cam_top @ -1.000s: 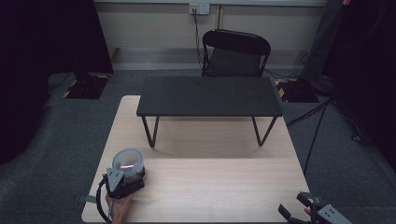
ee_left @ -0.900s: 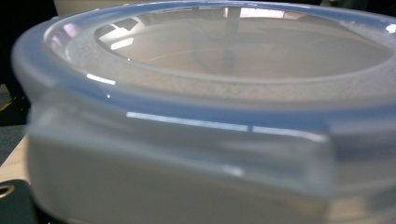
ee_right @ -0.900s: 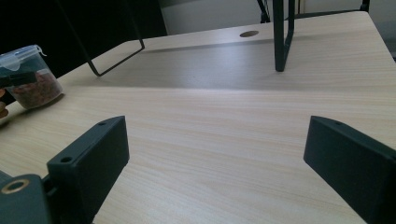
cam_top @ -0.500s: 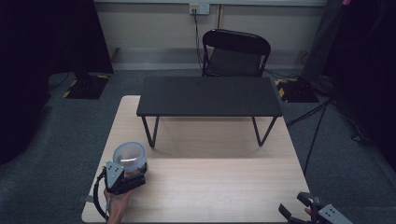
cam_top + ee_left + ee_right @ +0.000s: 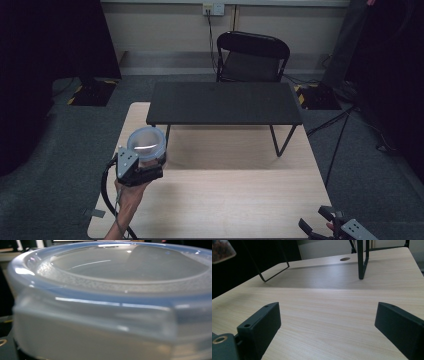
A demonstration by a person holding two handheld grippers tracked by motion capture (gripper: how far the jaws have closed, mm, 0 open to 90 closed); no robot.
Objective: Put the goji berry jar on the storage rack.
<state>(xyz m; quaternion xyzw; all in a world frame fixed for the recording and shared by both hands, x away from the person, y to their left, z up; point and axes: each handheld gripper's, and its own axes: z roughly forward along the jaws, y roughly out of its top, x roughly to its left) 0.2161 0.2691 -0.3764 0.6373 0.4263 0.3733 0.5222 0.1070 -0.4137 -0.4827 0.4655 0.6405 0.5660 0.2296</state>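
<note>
A round translucent container [image 5: 146, 142] with a bluish lid hangs above the left side of the wooden table [image 5: 225, 200]. My left gripper [image 5: 145, 159] is shut on it from the near side, held by a hand. In the left gripper view the container [image 5: 112, 302] sits very close, lid rim on top, and hides the jaws. At the table's near right corner my right gripper [image 5: 320, 223] stands open. Its two black fingers [image 5: 262, 320] are wide apart over bare wood, with nothing between them around the gripper's middle [image 5: 327, 315]. The container [image 5: 222, 250] appears at the upper left of the right gripper view, something brownish inside.
A black low shelf [image 5: 222, 102] on thin metal legs [image 5: 361, 260] stands across the far half of the table. A black chair [image 5: 252, 57] is behind it. Cables run on the floor at the right.
My left gripper has carried the container away from the person and slightly right, higher in the high view. The right gripper has stayed put.
</note>
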